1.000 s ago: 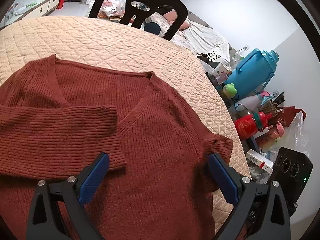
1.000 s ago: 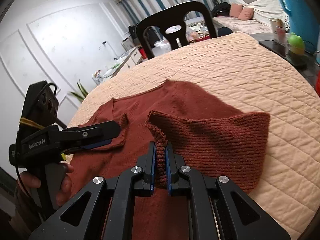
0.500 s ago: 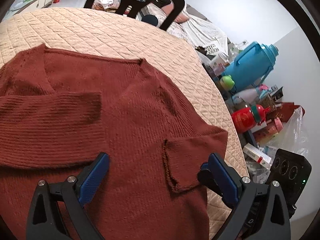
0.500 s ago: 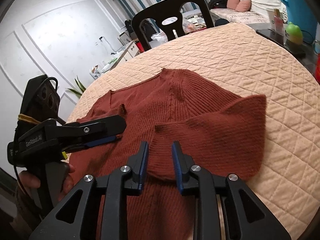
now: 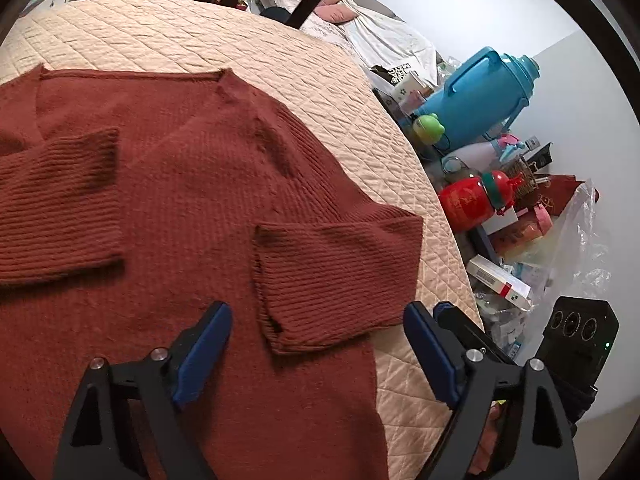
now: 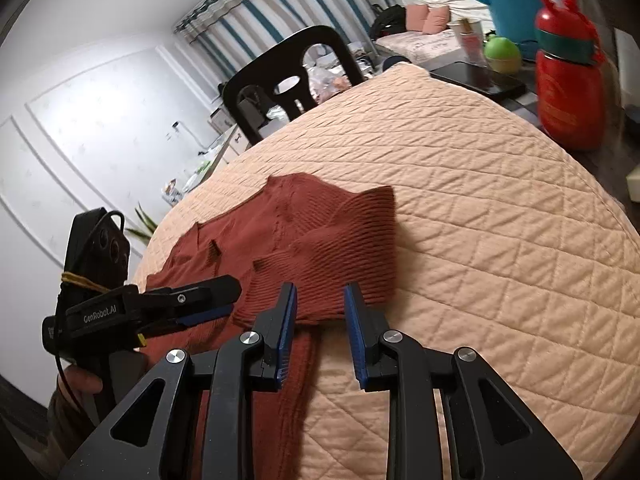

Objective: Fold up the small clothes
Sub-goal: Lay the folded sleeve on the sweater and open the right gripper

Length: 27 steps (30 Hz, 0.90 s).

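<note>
I let go of the sleeve (image 5: 336, 276): my right gripper (image 6: 320, 312), clamped on its cuff a second ago, now stands open and back from it. The sleeve lies folded across the sweater (image 5: 192, 208). My left gripper (image 5: 316, 344) has narrowed slightly, nothing between its jaws.

colours and patterns noted

sweater (image 5: 192, 200): rust red, ribbed knit. table cover (image 6: 500, 240): pale peach, diamond-quilted. chair (image 6: 288, 76): black. curtains (image 6: 256, 28): teal and white stripes. jug (image 5: 480, 96): bright blue. bottle (image 6: 568, 92): red with green band. both grippers: black frames, blue pads (image 6: 286, 332).
</note>
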### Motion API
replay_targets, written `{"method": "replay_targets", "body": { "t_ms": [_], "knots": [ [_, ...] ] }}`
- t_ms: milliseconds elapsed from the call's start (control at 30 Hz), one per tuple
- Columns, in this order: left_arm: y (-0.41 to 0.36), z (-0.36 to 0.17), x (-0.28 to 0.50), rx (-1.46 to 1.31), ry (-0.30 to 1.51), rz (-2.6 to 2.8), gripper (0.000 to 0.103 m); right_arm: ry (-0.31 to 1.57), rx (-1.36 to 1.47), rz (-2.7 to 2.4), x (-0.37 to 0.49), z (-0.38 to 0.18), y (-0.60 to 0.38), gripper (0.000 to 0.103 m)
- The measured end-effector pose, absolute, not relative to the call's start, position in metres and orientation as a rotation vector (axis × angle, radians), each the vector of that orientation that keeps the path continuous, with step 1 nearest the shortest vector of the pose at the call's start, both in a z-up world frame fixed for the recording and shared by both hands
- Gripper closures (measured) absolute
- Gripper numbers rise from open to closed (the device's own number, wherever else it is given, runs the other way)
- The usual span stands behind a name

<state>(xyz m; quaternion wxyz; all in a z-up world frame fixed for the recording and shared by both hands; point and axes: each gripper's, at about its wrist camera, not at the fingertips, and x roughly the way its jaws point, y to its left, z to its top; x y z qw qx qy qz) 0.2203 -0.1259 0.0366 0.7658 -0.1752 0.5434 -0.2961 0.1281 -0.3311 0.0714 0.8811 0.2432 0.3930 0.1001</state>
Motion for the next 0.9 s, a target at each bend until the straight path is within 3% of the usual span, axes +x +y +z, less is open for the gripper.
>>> {"method": "replay_targets", "body": {
  "t_ms": [333, 567, 700, 867, 900],
  "knots": [
    [-0.1306, 0.0332, 0.2236, -0.406, 1.187, -0.64, 0.034, 0.806, 0.518, 0.232, 0.127, 0.0701, -0.3296, 0.078],
    [-0.13, 0.0308, 0.2265, -0.398, 1.194, -0.614, 0.063, 0.804, 0.537, 0.227, 0.1262, 0.0684, -0.3332, 0.078],
    [-0.1271, 0.0279, 0.2288, -0.417, 1.202, -0.619, 0.069, 0.806, 0.538, 0.225, 0.1269, 0.0673, -0.3328, 0.078],
    [-0.1247, 0.0275, 0.2296, -0.419, 1.201, -0.604, 0.09, 0.809, 0.539, 0.221, 0.1279, 0.0663, -0.3327, 0.078],
    [-0.1246, 0.0282, 0.2292, -0.413, 1.197, -0.597, 0.09, 0.81, 0.539, 0.22, 0.1277, 0.0663, -0.3322, 0.078]
  ]
}}
